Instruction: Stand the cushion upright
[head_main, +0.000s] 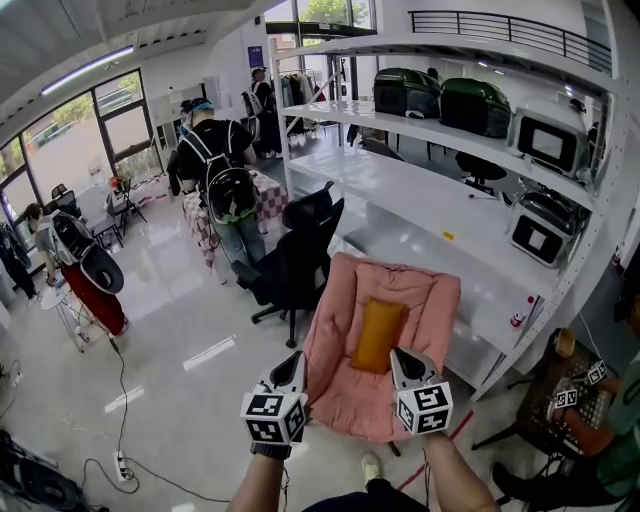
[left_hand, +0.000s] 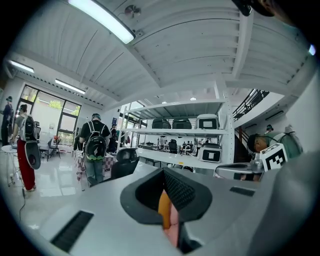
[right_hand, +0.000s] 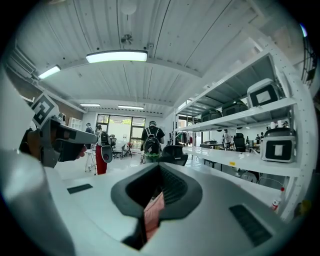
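In the head view a pink cushion (head_main: 345, 320) with an orange patch (head_main: 378, 335) at its middle hangs in the air in front of me, its face turned toward me. My left gripper (head_main: 296, 360) is shut on the cushion's lower left edge. My right gripper (head_main: 399, 356) is shut on its lower right edge. The left gripper view shows that gripper (left_hand: 168, 210) pinching pink and orange fabric (left_hand: 173, 221) between its jaws. The right gripper view shows that gripper (right_hand: 153, 207) clamped on a fold of pink fabric (right_hand: 152, 216). The cushion's lower rim is hidden behind the marker cubes.
A white shelf rack (head_main: 430, 190) with several appliances stands right behind the cushion. A black office chair (head_main: 295, 260) is to its left, with a person wearing a backpack (head_main: 225, 180) beyond. Another person (head_main: 605, 430) sits at the right. A cable (head_main: 120, 440) lies on the floor at the left.
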